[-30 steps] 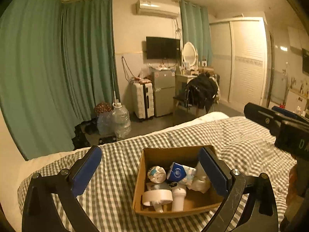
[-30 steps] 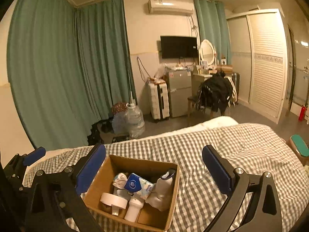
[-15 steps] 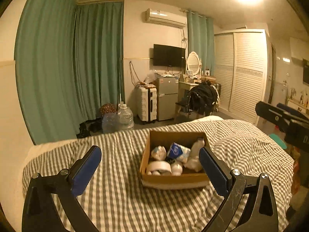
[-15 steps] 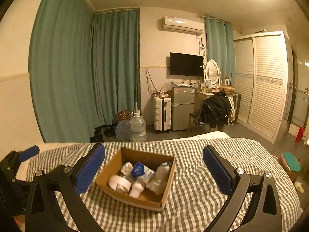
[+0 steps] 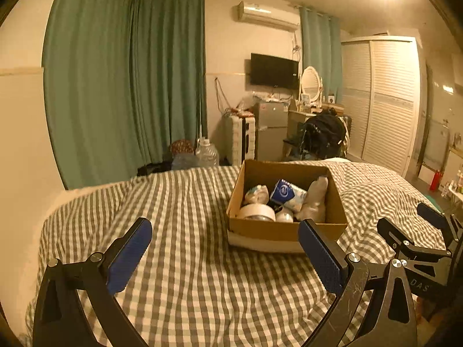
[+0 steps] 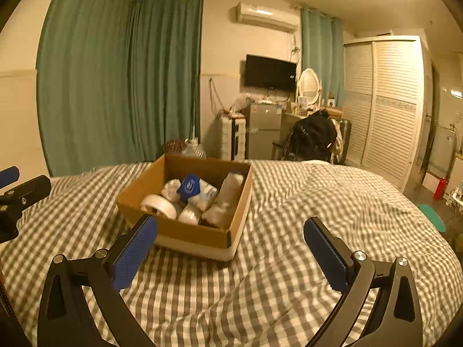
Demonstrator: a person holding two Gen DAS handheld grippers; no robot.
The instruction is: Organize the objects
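Hovering Over a Filled Box on the Bed

Left wrist view: left gripper [image 5: 224, 251] spread wide, empty; cardboard box [image 5: 286, 228] right of centre on checked bedspread [image 5: 188, 274].

Right wrist view: right gripper [image 6: 230, 248] released, empty; box [image 6: 188, 231] centre-left, holding tape roll [image 6: 159, 206].

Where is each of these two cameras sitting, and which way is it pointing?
Left wrist: rides on the left tool, facing across the checked bed at the cardboard box; its own open blue fingers show, with the right tool at its right edge.
Right wrist: rides on the right tool, same direction, box left of centre; the left tool shows at its left edge.
Shared: box, bed, green curtains.
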